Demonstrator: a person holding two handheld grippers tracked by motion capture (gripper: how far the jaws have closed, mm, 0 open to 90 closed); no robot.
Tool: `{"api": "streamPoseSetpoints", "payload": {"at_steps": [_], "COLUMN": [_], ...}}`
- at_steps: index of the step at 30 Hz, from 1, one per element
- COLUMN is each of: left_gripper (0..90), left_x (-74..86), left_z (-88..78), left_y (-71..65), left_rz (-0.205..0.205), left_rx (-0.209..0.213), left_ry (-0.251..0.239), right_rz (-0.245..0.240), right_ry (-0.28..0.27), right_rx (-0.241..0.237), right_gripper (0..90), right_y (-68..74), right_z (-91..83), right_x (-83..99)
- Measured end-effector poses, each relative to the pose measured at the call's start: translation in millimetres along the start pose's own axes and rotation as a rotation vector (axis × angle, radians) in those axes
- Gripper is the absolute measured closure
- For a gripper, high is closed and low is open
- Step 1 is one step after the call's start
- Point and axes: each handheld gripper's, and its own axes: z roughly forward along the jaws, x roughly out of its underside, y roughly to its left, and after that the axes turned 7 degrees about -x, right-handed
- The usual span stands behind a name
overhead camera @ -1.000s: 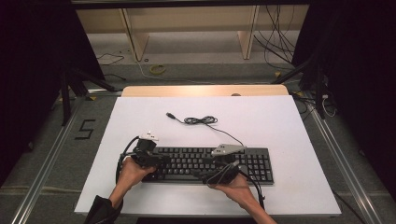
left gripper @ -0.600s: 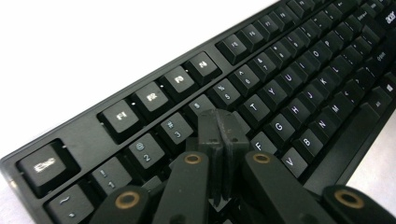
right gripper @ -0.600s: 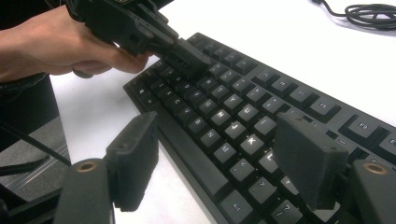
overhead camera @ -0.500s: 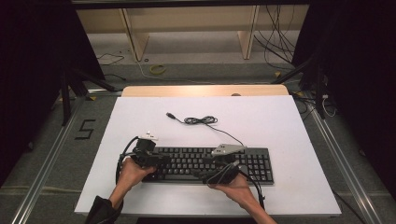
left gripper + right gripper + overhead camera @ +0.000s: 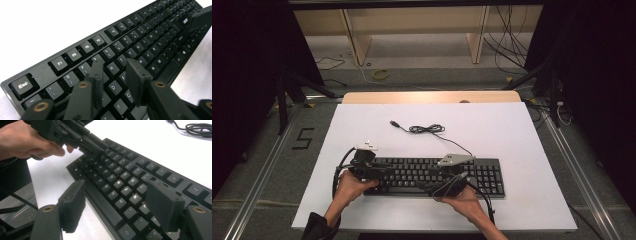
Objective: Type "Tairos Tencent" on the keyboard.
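High view: keyboard (image 5: 432, 175) lies low centre on the white table (image 5: 522, 150), left gripper (image 5: 115, 72) jaws just parting, nothing between, right gripper (image 5: 120, 202) spread wide over the keys; likely key-pressing step, next lower onto a key.

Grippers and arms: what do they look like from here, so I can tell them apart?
Both are black, each with two flat rectangular jaws and brass-coloured pivot rings. The left gripper and right gripper carry grey three-cornered top plates and trail black cables. A dark sleeve covers the left forearm.
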Motion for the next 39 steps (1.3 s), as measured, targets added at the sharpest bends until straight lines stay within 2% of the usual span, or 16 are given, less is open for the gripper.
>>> {"api": "streamPoseSetpoints", "payload": {"at_steps": [8,9,16,19,23,24,25,29,39], "left_gripper": [56.0,52.4,44.0,39.7,38.0,37.6,37.3,36.9,35.8], "left_x": [2.3,2.7,6.0,7.8,10.4,10.4,10.8,11.7,14.1], "left_z": [-7.0,-7.9,-14.7,-17.1,-21.6,-21.6,-22.1,-24.3,-25.3], "left_y": [0.0,-0.2,1.0,1.2,2.1,2.1,2.2,1.0,-0.9], "left_rz": [-0.025,-0.03,-0.058,-0.07,-0.086,-0.086,-0.088,-0.087,-0.078], "left_rx": [0.026,0.029,0.034,0.028,0.034,0.034,0.034,0.036,0.044], "left_ry": [-0.023,-0.025,-0.053,-0.069,-0.098,-0.098,-0.104,-0.115,-0.126], "right_rz": [-0.006,-0.013,-0.026,-0.033,-0.044,-0.044,-0.05,-0.059,-0.075], "right_ry": [0.007,0.01,0.026,0.041,0.062,0.062,0.075,0.102,0.15], "right_rx": [-0.005,-0.009,-0.012,-0.02,-0.011,-0.011,-0.004,0.004,0.008], "right_gripper": [37.3,39.1,50.4,59.6,68.8,68.8,74.2,81.9,90.0], "right_y": [1.6,1.7,3.2,2.5,1.6,1.6,1.1,0.3,-0.7], "right_z": [3.7,5.6,12.8,19.9,27.9,27.9,31.9,38.2,52.0], "right_x": [-2.7,-3.7,-6.6,-7.5,-8.1,-8.1,-8.2,-7.2,-3.9]}}
